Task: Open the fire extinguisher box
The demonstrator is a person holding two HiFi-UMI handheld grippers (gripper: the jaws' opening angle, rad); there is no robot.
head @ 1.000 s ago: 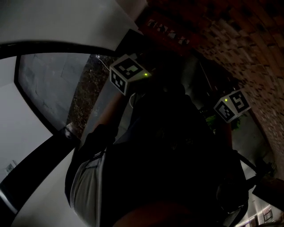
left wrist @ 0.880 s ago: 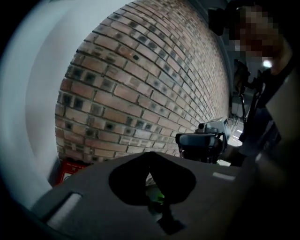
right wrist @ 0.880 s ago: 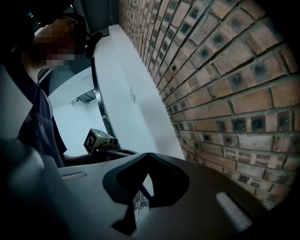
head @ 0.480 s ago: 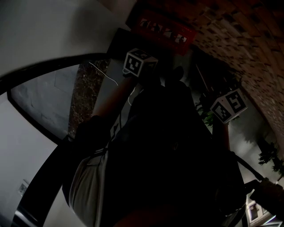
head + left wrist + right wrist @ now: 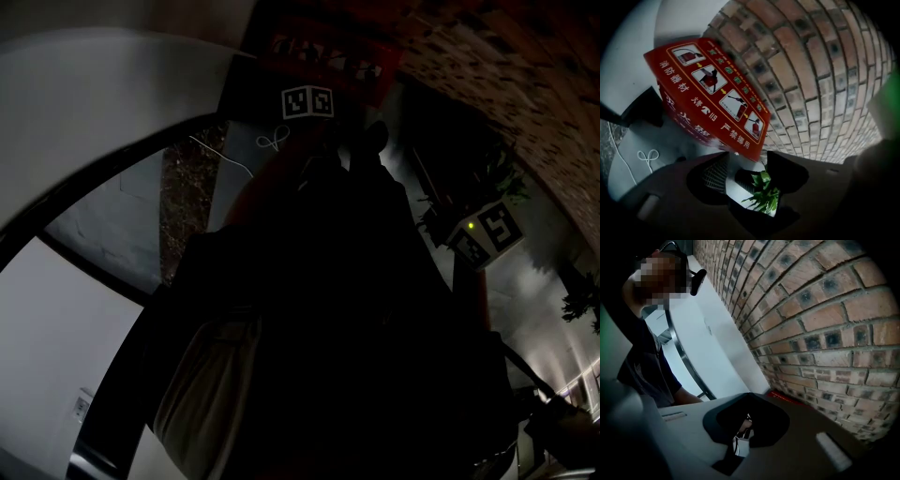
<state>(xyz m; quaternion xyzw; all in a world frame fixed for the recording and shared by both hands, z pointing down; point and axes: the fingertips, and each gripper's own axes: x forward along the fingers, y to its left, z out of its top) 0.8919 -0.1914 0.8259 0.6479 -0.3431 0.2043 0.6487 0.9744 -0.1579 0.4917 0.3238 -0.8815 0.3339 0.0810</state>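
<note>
The red fire extinguisher box (image 5: 712, 89) stands against the brick wall (image 5: 820, 79), its lid printed with white characters and instruction pictures, and it looks closed. My left gripper (image 5: 746, 176) hovers just short of the box's lower corner. Its jaws are opening and nothing is between them; only a distant plant shows through the gap. In the dark head view the left gripper's marker cube (image 5: 307, 101) sits right under the box (image 5: 323, 56). My right gripper (image 5: 743, 427) is off to the right by the wall, jaws nearly together and empty, its cube (image 5: 487, 234) lit by a green light.
A potted green plant (image 5: 764, 192) stands on the floor beyond the box. A white cord (image 5: 647, 157) lies looped on the grey floor. A curved white wall with a dark-framed glass panel (image 5: 103, 216) fills the left. The person's dark torso (image 5: 356, 309) blocks the middle.
The left gripper has risen from beside the body up to the red box, and its cube now faces the camera. The right gripper has drifted slightly lower.
</note>
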